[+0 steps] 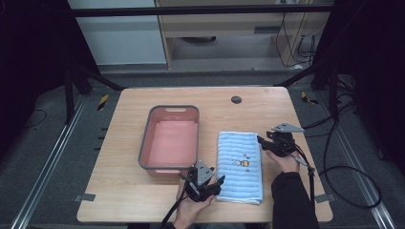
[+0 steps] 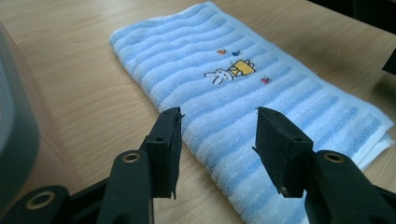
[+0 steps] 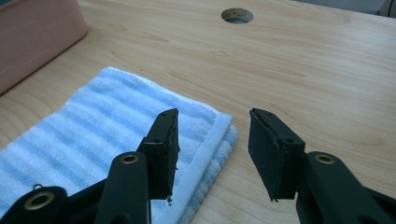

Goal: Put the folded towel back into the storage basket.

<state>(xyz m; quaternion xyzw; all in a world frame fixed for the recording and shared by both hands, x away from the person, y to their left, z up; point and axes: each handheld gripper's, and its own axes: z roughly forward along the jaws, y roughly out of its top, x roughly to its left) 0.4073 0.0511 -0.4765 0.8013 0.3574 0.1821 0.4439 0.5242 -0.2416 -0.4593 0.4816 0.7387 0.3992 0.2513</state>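
Lying flat, the folded towel (image 1: 239, 166) runs lengthwise away from the person, both grippers' fingers (image 2: 164, 140) released.

hand-held gripper (image 3: 212, 140): jaws apart | above folded blue towel (image 3: 93, 135) corner | wooden table (image 3: 303, 70)

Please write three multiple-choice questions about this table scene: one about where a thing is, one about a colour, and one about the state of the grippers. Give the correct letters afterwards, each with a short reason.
1. Where does the folded towel lie?
A. inside the basin
B. on the table, right of the basin
C. on the floor

2. What colour is the inside of the basin?
A. pink
B. green
C. white

3. How do the jaws of the left gripper and right gripper stand?
A. both shut on the towel
B. one open, one shut
C. both open, holding nothing

Answers: 1 B, the high view shows it flat on the wood beside the basin. 2 A, the high view shows pink walls and floor. 3 C, each gripper view shows a clear gap between the jaws.
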